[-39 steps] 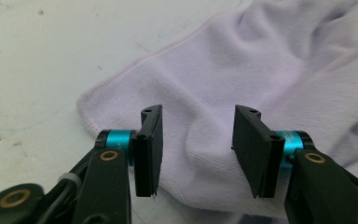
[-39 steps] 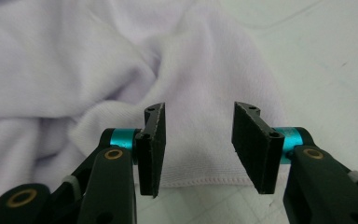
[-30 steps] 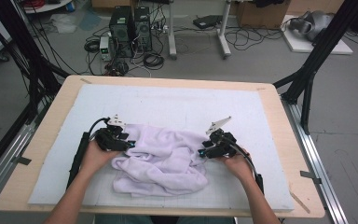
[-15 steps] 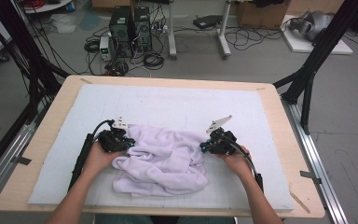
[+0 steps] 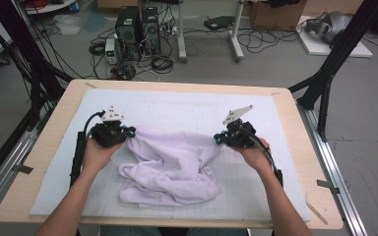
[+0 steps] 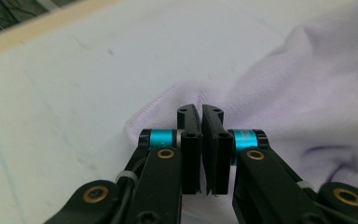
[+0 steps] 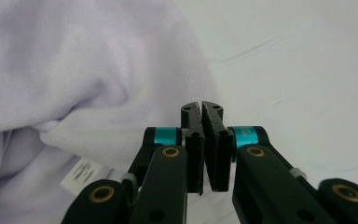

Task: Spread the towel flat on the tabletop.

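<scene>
A lavender towel (image 5: 170, 167) lies crumpled on the white mat, and its far edge is pulled up taut between my two grippers. My left gripper (image 5: 128, 132) is shut on the towel's left corner. In the left gripper view its jaws (image 6: 201, 112) meet on the hemmed edge of the towel (image 6: 307, 79). My right gripper (image 5: 219, 138) is shut on the right corner. The right gripper view has its closed jaws (image 7: 201, 108) beside the towel (image 7: 74, 70), with a small white label (image 7: 81, 172) hanging below.
The white mat (image 5: 177, 105) covers most of the wooden table (image 5: 295, 123). Bare mat lies beyond and to both sides of the towel. Computer towers (image 5: 138, 24) and cables sit on the floor past the far edge. Black frame struts (image 5: 334, 64) flank the table.
Both grippers have shut on the towel's far corners and risen. The far edge now hangs stretched between them instead of lying bunched on the mat.
</scene>
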`<action>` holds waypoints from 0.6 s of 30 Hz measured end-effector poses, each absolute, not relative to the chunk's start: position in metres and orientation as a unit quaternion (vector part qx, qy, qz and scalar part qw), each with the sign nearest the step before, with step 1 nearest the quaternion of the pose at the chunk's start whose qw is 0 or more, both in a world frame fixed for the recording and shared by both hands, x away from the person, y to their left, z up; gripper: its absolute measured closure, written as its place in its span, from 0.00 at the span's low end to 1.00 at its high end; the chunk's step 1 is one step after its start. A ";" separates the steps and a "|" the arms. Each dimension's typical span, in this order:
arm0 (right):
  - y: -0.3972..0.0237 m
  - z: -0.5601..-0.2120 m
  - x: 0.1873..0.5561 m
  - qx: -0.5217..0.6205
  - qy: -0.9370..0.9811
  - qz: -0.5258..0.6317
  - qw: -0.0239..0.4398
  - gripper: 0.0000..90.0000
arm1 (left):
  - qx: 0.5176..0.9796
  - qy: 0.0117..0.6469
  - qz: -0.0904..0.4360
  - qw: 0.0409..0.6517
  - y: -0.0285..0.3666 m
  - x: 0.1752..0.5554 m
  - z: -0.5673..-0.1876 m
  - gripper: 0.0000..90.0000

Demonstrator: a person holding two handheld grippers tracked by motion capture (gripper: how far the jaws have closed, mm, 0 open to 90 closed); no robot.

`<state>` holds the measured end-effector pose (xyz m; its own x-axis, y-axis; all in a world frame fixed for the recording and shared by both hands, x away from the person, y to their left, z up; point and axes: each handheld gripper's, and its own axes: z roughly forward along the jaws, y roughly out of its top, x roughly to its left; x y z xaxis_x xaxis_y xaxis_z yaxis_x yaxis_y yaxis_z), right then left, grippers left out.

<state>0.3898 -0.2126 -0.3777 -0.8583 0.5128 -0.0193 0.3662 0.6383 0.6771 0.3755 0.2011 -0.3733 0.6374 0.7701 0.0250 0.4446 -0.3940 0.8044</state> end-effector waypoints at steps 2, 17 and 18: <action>-0.215 -0.358 0.404 0.251 0.893 0.351 0.126 0.98 | 0.796 0.383 0.225 0.412 0.202 0.389 -0.355 0.95; -0.209 -0.327 0.449 0.297 0.864 0.370 0.166 0.64 | 0.782 0.400 0.248 0.409 0.199 0.420 -0.341 0.57; -0.209 -0.330 0.445 0.295 0.867 0.370 0.160 0.63 | 0.784 0.396 0.242 0.413 0.201 0.412 -0.348 0.57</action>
